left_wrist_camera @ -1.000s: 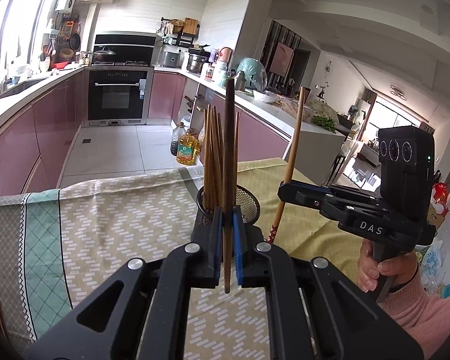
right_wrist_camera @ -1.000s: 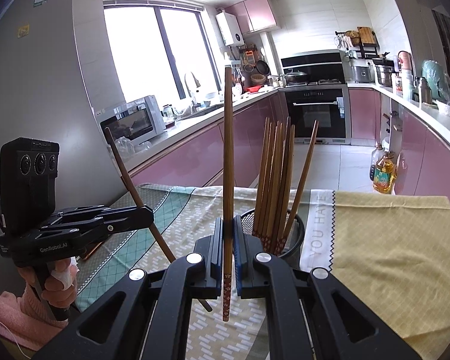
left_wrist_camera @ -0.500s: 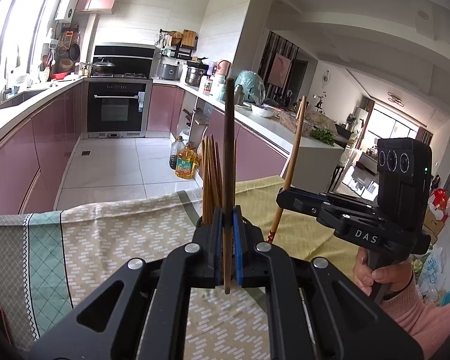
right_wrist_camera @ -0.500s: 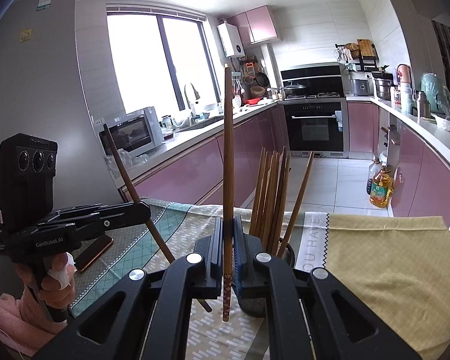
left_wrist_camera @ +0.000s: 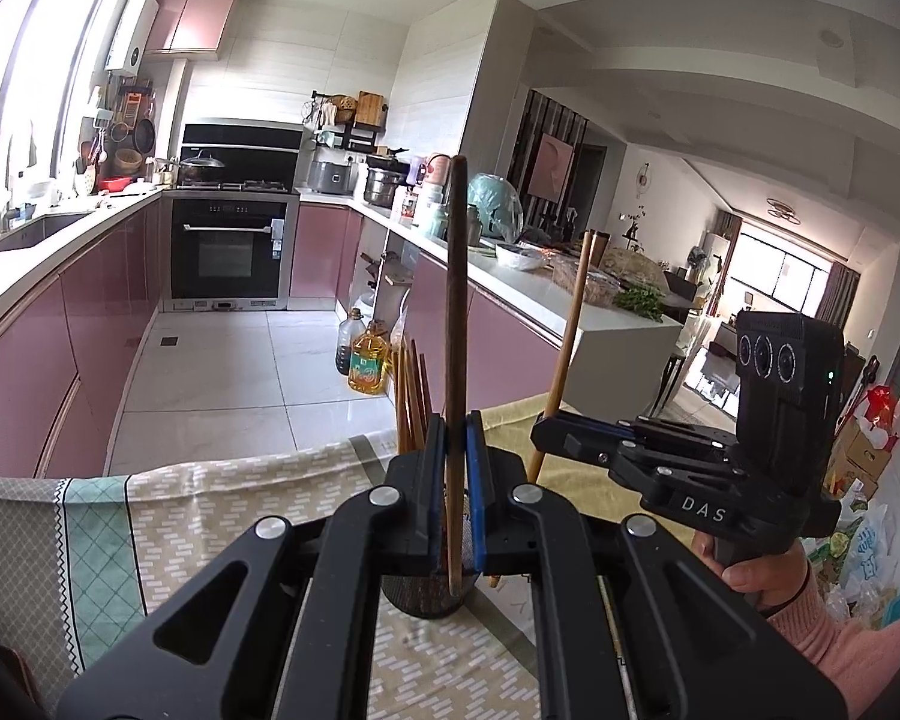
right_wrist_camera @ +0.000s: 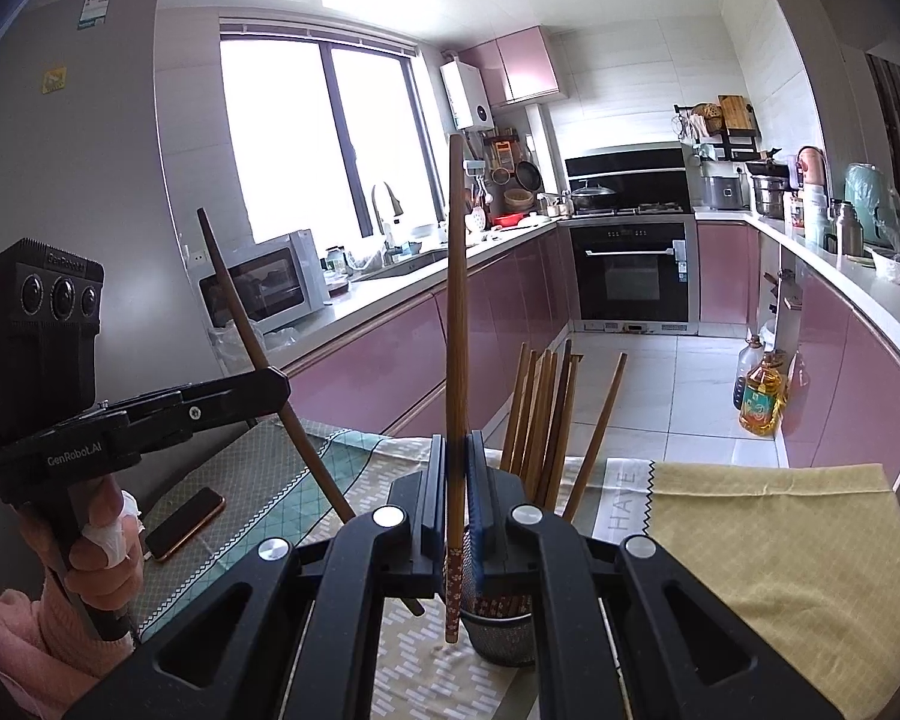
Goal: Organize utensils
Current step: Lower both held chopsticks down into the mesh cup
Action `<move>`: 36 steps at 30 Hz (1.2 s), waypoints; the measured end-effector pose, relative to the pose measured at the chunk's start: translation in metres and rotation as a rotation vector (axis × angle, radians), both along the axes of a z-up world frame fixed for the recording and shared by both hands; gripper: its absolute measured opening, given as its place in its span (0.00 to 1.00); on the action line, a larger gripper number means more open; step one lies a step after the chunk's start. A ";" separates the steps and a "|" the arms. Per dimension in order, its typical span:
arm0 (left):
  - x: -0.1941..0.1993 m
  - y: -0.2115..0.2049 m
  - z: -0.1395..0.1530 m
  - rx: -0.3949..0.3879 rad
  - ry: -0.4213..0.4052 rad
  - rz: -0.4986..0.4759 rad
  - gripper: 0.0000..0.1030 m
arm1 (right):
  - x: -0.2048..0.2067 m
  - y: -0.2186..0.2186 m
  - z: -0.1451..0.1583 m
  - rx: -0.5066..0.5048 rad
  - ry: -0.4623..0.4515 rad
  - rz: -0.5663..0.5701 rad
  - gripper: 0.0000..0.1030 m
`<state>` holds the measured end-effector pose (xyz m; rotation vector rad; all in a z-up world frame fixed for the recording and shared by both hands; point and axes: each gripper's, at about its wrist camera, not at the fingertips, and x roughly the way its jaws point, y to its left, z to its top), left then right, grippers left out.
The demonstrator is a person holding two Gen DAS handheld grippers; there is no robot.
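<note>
Left wrist view: left gripper fingers clamp a dark chopstick, long axis upright. Right gripper fingers clamp a lighter chopstick, also upright, beside the mesh holder on the tabletop.

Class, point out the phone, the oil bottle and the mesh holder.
phone [right_wrist_camera: 184,524], right wrist view, its dark screen.
oil bottle [right_wrist_camera: 761,402], right wrist view, its label.
mesh holder [right_wrist_camera: 504,636], right wrist view, its front wall.

You hold one dark chopstick and one lighter, pattern-tipped chopstick upright above the mesh holder, where further wooden chopsticks stand leaning.
</note>
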<state>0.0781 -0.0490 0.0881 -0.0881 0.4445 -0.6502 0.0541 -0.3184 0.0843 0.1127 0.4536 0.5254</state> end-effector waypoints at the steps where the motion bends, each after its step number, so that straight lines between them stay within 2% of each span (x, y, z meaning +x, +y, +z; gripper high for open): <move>1: 0.000 0.000 0.001 -0.004 -0.003 -0.002 0.07 | 0.001 0.000 0.001 -0.001 -0.003 -0.001 0.05; 7: 0.001 -0.003 0.005 -0.004 -0.024 0.003 0.07 | 0.004 0.000 0.002 -0.005 -0.010 -0.005 0.05; 25: 0.012 -0.027 -0.009 0.050 0.010 0.037 0.07 | 0.022 0.004 -0.006 -0.016 0.011 -0.051 0.05; 36: 0.012 -0.039 -0.017 0.089 0.039 0.030 0.07 | 0.030 0.008 -0.018 -0.024 0.056 -0.059 0.05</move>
